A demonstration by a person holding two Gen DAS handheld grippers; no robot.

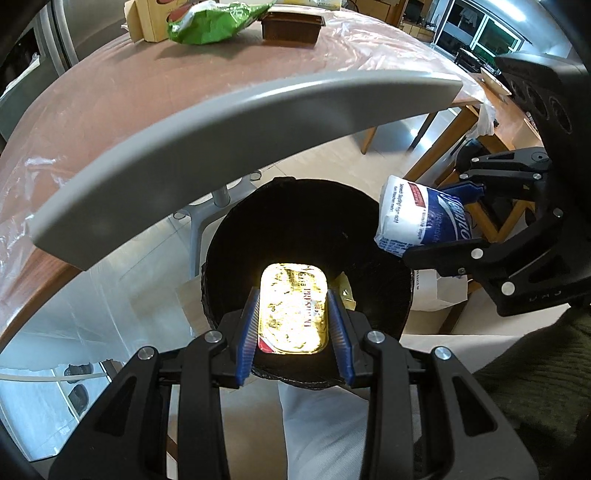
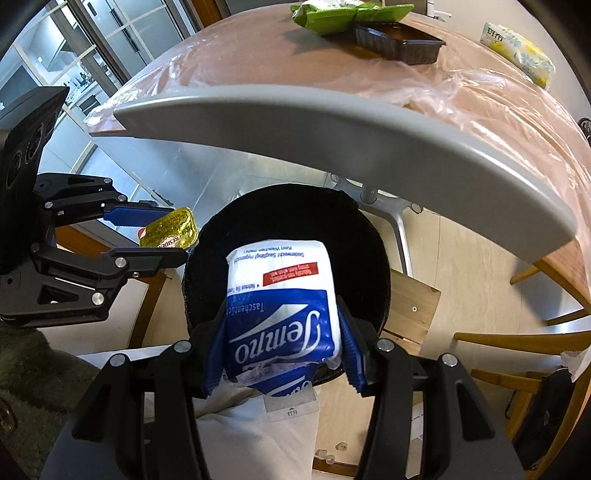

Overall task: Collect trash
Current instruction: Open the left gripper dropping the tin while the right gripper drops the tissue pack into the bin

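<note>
Pinching gold tin (image 1: 291, 308): left gripper (image 1: 293, 317) | right gripper (image 2: 282, 341): clamping tissue pack (image 2: 282, 306) | apparently over bin (image 1: 236, 236)

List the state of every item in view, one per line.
Left tongs: shut on gold butter packet, above the bin.
Right tongs: shut on Tempo tissue pack, above the bin.
Black bin: open.
Green bag: crumpled, on table.
Brown tray: on table.
</note>
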